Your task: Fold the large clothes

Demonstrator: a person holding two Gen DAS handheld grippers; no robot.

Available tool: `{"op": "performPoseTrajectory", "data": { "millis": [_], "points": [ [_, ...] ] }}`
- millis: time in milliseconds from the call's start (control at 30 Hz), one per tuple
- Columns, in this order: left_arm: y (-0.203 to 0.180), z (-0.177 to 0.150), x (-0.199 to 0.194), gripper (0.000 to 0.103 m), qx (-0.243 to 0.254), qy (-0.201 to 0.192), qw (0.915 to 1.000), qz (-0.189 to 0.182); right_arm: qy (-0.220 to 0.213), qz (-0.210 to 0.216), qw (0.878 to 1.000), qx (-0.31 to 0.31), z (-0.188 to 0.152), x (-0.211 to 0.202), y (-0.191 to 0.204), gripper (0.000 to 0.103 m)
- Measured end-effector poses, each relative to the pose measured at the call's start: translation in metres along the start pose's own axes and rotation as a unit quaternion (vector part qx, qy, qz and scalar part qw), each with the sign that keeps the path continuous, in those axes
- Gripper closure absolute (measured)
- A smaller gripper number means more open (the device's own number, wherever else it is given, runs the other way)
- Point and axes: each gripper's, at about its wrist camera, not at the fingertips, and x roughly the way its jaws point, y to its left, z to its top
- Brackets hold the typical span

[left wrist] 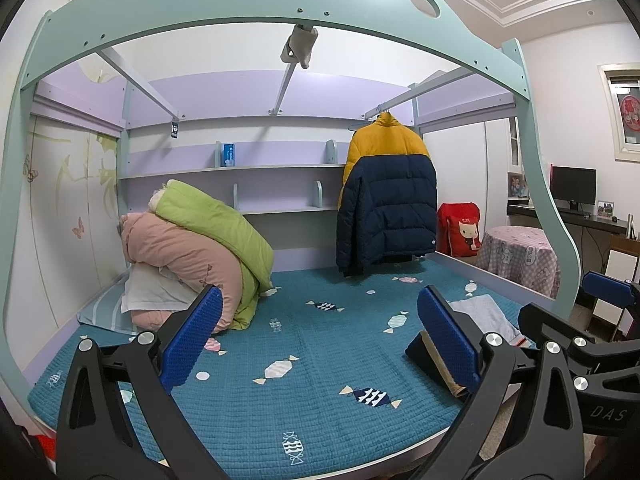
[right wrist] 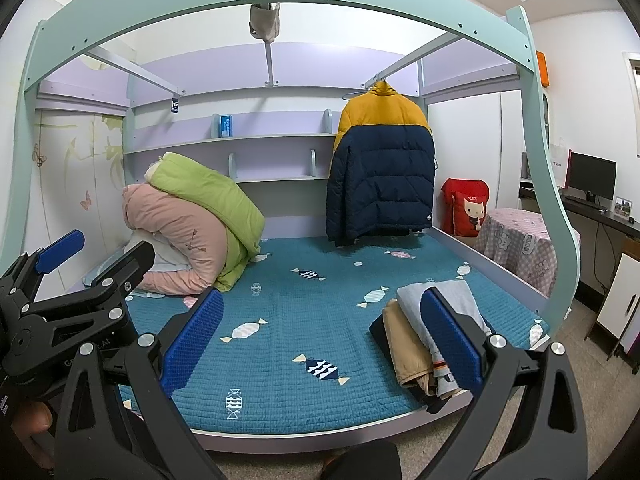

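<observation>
A yellow and navy puffer jacket (left wrist: 386, 196) hangs on a hanger from a rail at the far right of the bed; it also shows in the right wrist view (right wrist: 382, 172). My left gripper (left wrist: 320, 336) is open and empty above the near part of the teal quilted mattress (left wrist: 320, 360). My right gripper (right wrist: 320, 338) is open and empty above the mattress (right wrist: 288, 320), well short of the jacket. A stack of folded clothes (right wrist: 424, 344) in tan, grey and black lies at the bed's near right corner, beside my right gripper's right finger.
Rolled pink and green duvets (left wrist: 200, 252) with a pillow sit at the bed's left. The mint bunk frame (left wrist: 280, 4) arches overhead. Shelves (left wrist: 240, 168) line the back wall. A red bag (left wrist: 458, 230), a covered round table (left wrist: 516, 256) and a desk with a monitor (left wrist: 572, 188) stand at the right.
</observation>
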Motion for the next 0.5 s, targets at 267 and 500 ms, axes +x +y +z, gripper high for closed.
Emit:
{"op": "performPoseTrajectory", "data": {
  "millis": [267,500],
  "points": [
    [0.0008,-0.0003,0.0005,0.005,0.001,0.0,1.0,0.0,0.001,-0.001,1.0,0.0,-0.0002,0.0008,0.0013,0.008],
    [0.0018,-0.0001,0.0007,0.005,0.001,0.001,1.0,-0.001,0.001,-0.001,1.0,0.0,0.0001,0.0008,0.0013,0.008]
  ]
}}
